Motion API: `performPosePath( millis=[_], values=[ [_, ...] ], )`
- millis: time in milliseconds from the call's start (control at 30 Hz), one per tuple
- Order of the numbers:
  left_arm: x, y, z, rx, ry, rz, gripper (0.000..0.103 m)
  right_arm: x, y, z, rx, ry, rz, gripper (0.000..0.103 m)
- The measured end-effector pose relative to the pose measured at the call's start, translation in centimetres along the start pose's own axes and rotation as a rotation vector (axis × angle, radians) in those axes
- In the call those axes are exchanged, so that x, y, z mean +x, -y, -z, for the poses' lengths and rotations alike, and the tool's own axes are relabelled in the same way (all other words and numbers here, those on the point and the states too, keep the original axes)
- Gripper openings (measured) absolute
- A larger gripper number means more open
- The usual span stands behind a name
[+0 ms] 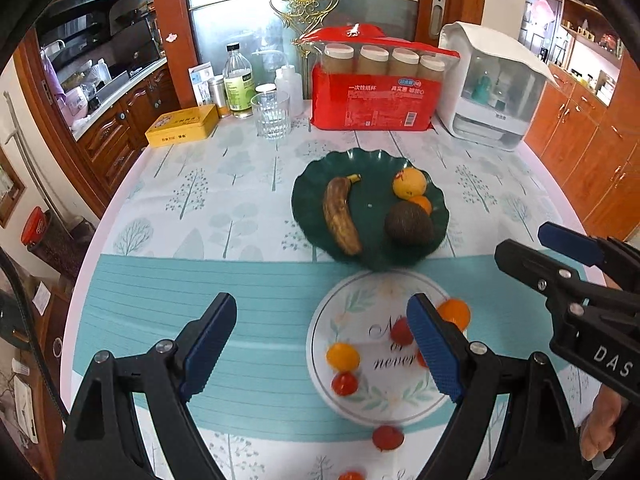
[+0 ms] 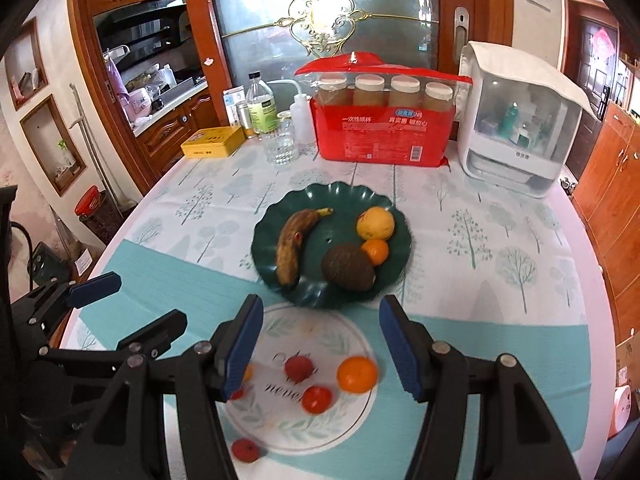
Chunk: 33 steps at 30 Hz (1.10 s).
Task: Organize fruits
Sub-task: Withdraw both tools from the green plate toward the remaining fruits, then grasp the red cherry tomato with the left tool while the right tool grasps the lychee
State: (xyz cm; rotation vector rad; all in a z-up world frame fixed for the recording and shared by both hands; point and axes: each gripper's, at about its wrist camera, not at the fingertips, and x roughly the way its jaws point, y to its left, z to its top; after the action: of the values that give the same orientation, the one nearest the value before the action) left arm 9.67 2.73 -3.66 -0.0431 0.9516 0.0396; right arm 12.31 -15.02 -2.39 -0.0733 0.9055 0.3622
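Note:
A dark green plate [image 1: 304, 196] [image 2: 268, 236] holds a brown banana [image 1: 340, 216] [image 2: 294, 244], a yellow fruit [image 1: 409, 183] [image 2: 375, 223], a small orange [image 1: 421, 203] [image 2: 376, 251] and a dark avocado [image 1: 409, 224] [image 2: 347, 267]. In front of it a white flowered plate [image 1: 320, 340] [image 2: 288, 428] holds several small red and orange fruits, among them an orange one [image 2: 357, 374]. A red fruit [image 1: 387, 438] [image 2: 245, 449] lies on the cloth beside the plate. My left gripper [image 1: 320, 348] is open and empty above the white plate's left side. My right gripper [image 2: 320, 348] is open and empty above the white plate; it also shows in the left wrist view [image 1: 536, 248].
At the table's back stand a red pack of paper cups [image 1: 376, 92] [image 2: 384, 124], a white covered appliance [image 1: 492, 88] [image 2: 520, 120], a glass tumbler [image 1: 272, 114] [image 2: 283, 142], bottles [image 1: 239, 80] and a yellow tin [image 1: 182, 126] [image 2: 212, 142]. Wooden cabinets flank the table.

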Motion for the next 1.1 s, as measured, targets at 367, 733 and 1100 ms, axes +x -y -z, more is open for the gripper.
performPosePath(
  millis=[367,733,1100],
  values=[
    [-0.9,-1.1,4.8,0.011,-0.035,0.027,0.086,-0.1,-1.5,5.6,0.045,-0.055,-0.012,0.061],
    [1.0,-1.4,10.7,0.010,-0.111,0.081,0.086,1.4,-3.0,11.7,0.030,-0.131,-0.003,0.061],
    [3.7,-1.3,16.2,0.026,-0.203,0.108,0.086,3.7,-3.5,16.6,0.029,-0.206,0.001,0.061]
  ],
)
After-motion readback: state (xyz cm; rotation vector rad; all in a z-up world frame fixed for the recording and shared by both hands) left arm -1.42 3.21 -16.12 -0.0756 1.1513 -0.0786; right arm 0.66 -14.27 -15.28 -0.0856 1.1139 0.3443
